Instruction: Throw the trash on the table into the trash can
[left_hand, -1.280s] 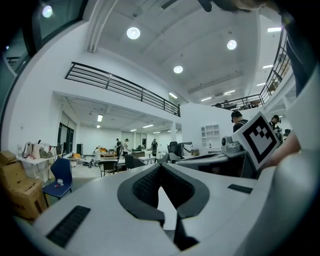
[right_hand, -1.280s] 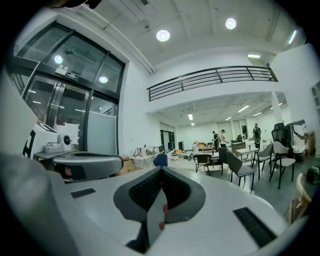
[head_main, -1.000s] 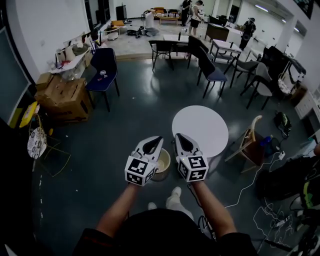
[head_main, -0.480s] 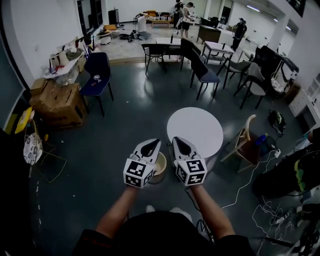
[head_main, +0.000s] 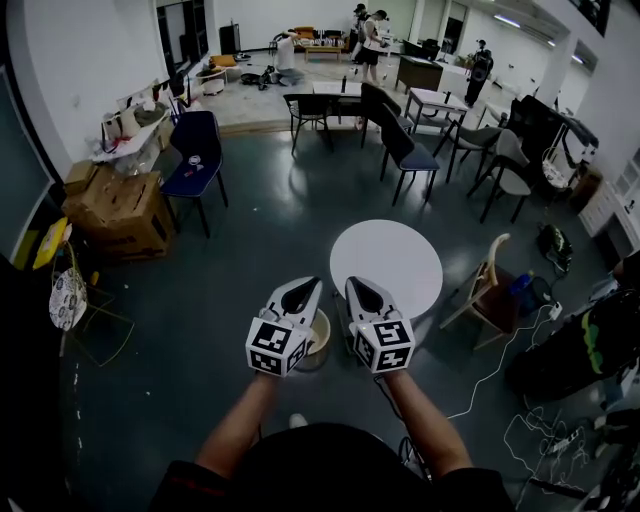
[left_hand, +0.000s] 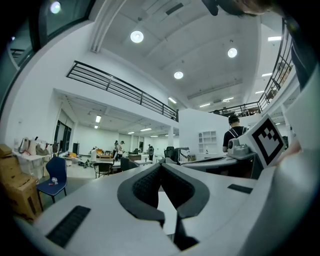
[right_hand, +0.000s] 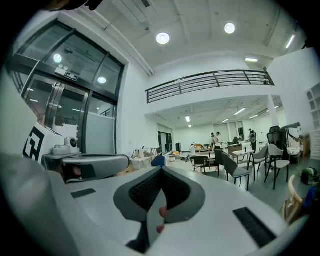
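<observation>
The trash can (head_main: 322, 332) stands on the dark floor (head_main: 250, 250), right under the two tongs and just beside the round white bench (head_main: 387, 265). It looks pale inside, but the tongs cover most of it, so I cannot tell what is in it. The left tongs (head_main: 305, 288) are pressed together and hold nothing. The right tongs (head_main: 360, 288) are pressed together too, with nothing between them. They sit side by side, close to each other, pointing away from the person. A second ago the tongs were held the same way over the can. The whole room has slid a little in the head view since then. The white shoe (head_main: 297, 421) showed more then, and now only a small bit peeks out. Only the head view shows the can and the bench. The left gripper view looks across the room over the left tongs (left_hand: 161, 167). It shows the marker cube (left_hand: 267, 140) of the other tongs, a person (left_hand: 235, 136) in dark clothes standing behind it, and a blue chair (left_hand: 55, 175) far to the left. The right gripper view looks over the right tongs (right_hand: 161, 172). It shows tall glass doors (right_hand: 70, 115) on the left and some chairs (right_hand: 235, 172) on the right. The cardboard boxes (head_main: 110, 205) by the wall are plain to see from above.
</observation>
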